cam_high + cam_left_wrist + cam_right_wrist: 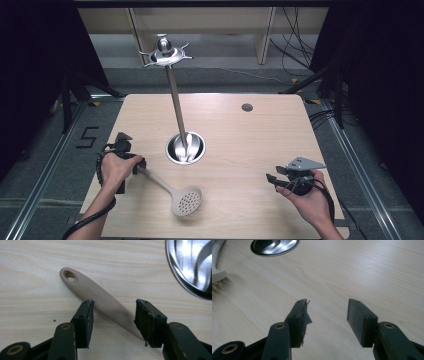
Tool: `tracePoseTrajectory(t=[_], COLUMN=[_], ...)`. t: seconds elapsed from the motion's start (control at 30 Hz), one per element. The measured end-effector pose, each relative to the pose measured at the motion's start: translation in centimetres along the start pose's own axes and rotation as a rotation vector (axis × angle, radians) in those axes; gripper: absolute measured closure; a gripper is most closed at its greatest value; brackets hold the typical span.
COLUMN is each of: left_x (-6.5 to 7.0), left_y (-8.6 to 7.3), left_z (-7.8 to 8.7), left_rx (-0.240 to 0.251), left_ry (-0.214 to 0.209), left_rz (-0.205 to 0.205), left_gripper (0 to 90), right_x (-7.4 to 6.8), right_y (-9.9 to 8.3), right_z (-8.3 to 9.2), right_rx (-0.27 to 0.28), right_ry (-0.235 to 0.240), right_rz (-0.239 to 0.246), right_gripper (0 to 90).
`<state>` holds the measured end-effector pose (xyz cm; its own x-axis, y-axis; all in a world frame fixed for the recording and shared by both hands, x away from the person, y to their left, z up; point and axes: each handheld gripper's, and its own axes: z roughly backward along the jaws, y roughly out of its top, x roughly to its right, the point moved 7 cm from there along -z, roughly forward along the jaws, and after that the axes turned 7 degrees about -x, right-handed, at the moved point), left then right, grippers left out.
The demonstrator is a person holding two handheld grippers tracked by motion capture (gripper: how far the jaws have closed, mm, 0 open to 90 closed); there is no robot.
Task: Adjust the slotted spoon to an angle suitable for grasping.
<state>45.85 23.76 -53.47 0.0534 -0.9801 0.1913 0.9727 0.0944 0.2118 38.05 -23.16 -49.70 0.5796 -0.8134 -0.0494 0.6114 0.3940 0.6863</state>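
The beige plastic skimmer spoon with the round perforated head [186, 200] lies flat on the pale wooden tabletop [240, 140], its handle [100, 297] running up-left toward the person's left hand and crossing between the spread jaws of the left hand-held gripper [113, 315], whose pads stand apart from it on either side, gripping nothing. If the spoon is to be left there, the sound move is to lift that gripper straight clear so neither pad drags the handle. The tall steel utensil stand with the round base [185, 148] sits just beyond, and the right hand-held gripper [327, 315] waits open and empty, well apart.
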Motion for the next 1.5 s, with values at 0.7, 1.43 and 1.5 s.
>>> tracePoseTrajectory(t=[0.7,1.43,1.5], left_x=[0.5,1.4,1.5], left_y=[-0.8,-1.3,-1.3], left_z=[-0.7,-1.4,-1.4], left_rx=[-0.097,-0.193,-0.197], left_ry=[0.042,0.050,0.054], left_rz=[0.018,-0.029,-0.051], left_gripper=[38.1,44.9,47.6], right_x=[0.1,-0.1,-0.1], right_y=[-0.3,-0.4,-0.4], right_z=[-0.3,-0.4,-0.4], right_rx=[-0.027,-0.040,-0.041], right_ry=[-0.001,0.002,0.002], right_rz=[0.010,0.006,0.006], right_gripper=[49.9,49.9,49.9])
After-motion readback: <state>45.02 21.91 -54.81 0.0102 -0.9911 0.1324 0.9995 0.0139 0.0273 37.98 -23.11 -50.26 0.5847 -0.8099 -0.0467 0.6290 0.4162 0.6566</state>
